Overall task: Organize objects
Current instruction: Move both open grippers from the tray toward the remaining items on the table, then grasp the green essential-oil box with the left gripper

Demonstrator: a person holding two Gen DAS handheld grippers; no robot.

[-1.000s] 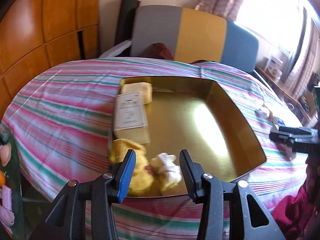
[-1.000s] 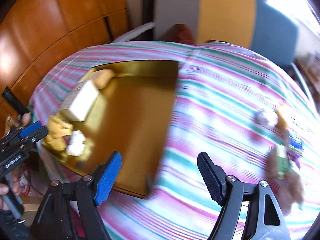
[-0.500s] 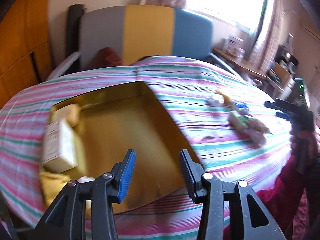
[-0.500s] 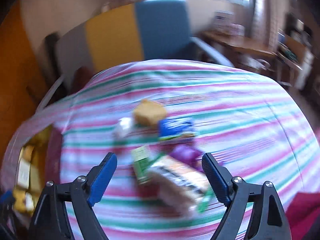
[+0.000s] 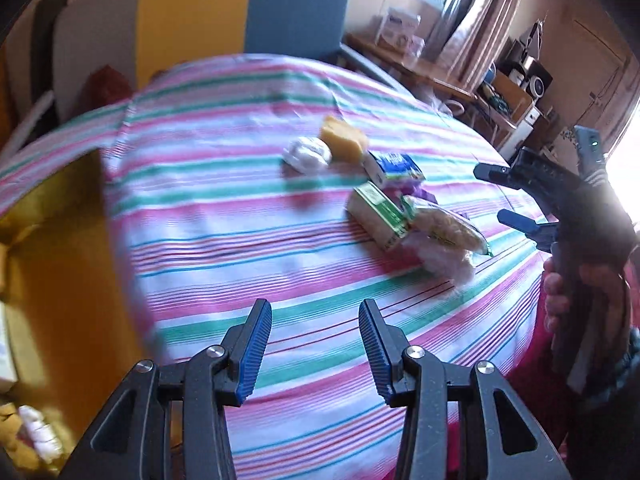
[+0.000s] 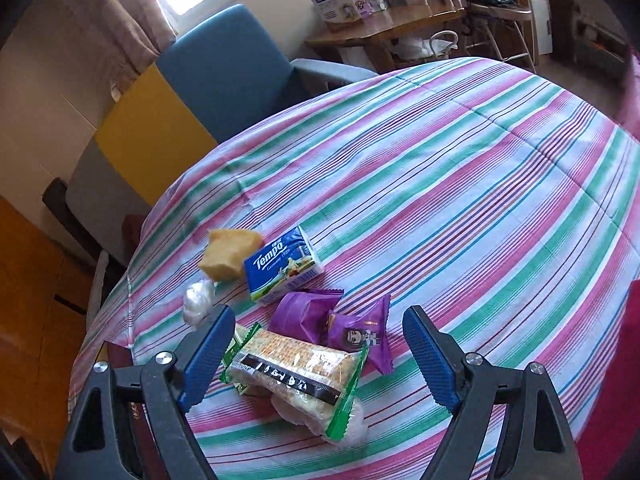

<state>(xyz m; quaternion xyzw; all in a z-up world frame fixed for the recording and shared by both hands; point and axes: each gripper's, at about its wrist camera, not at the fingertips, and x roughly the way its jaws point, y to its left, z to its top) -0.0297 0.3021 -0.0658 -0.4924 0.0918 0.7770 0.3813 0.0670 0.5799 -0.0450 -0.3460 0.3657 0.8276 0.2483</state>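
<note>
Both jaws are seen spread wide with nothing between them. The right gripper (image 6: 320,354) is held over a cracker packet (image 6: 298,372) on the striped tablecloth (image 6: 460,200), beside two purple wrappers (image 6: 328,320) and a Tempo tissue pack (image 6: 282,266) (touching a yellow sponge (image 6: 228,254)). The left gripper (image 5: 315,348) is held beside the gold tray (image 5: 60,280).

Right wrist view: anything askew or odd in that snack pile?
Somewhat. The cracker pack lies tilted on top of other packets, the two purple wrappers are crumpled, and the Tempo tissue pack sits skewed against the yellow sponge. Nothing looks spilled or torn.
</note>
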